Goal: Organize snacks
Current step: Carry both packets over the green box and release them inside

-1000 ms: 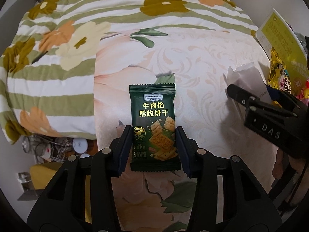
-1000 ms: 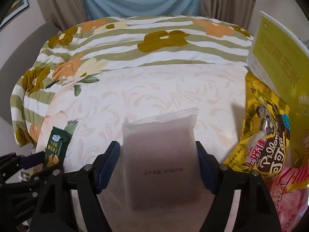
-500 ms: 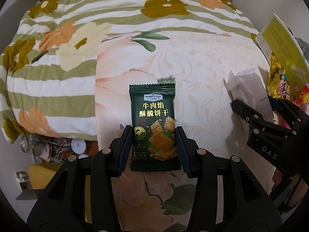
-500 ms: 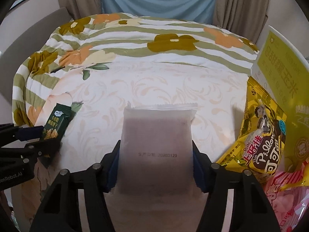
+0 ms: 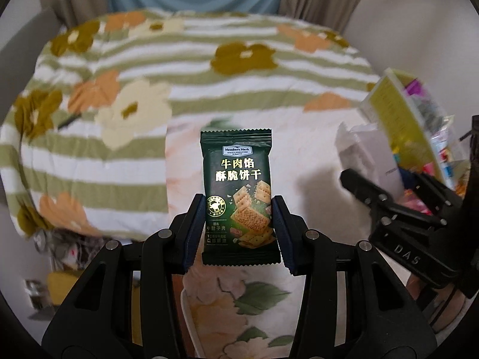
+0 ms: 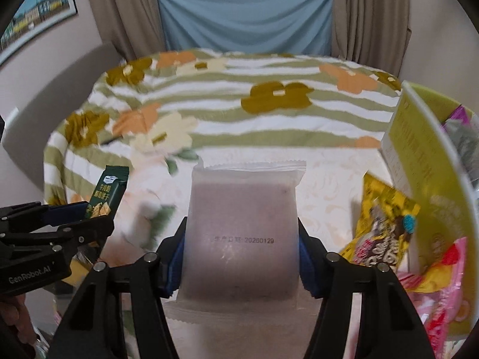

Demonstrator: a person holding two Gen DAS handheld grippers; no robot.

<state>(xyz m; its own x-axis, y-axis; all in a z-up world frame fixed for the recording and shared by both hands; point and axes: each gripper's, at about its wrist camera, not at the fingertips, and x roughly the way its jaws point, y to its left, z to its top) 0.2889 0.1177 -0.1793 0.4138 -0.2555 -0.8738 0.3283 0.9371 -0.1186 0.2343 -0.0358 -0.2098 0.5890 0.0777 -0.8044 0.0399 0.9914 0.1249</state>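
Left gripper (image 5: 238, 230) held one dark green cracker packet (image 5: 238, 191) between its two blue pads, upright, with the printed side to the camera, above the flowered bed cover (image 5: 179, 68). In the left wrist view one more gripper was visible at the right, the right gripper (image 5: 386, 185), and it carried a pale frosted packet (image 5: 371, 155). Behind it stood one yellow-green tub (image 5: 398, 104) with several bright snack bags inside; they were too blurred to count. The middle and the far part of the bed lay bare.

In the right wrist view the right gripper (image 6: 241, 257) was closed on one frosted packet with a dark block inside and a printed date (image 6: 242, 233). The left gripper (image 6: 89, 212) with its green packet (image 6: 106, 191) was at the left edge, well apart. At the right, the yellow-green tub (image 6: 434, 155) held one yellow bag (image 6: 386, 224) and pink bags (image 6: 443, 299) under it; the number of pink ones I cannot tell. Between the frosted packet and the tub there was a strip of bare cover. Curtains (image 6: 368, 15) and a blue cloth (image 6: 245, 15) closed the far side of the bed.
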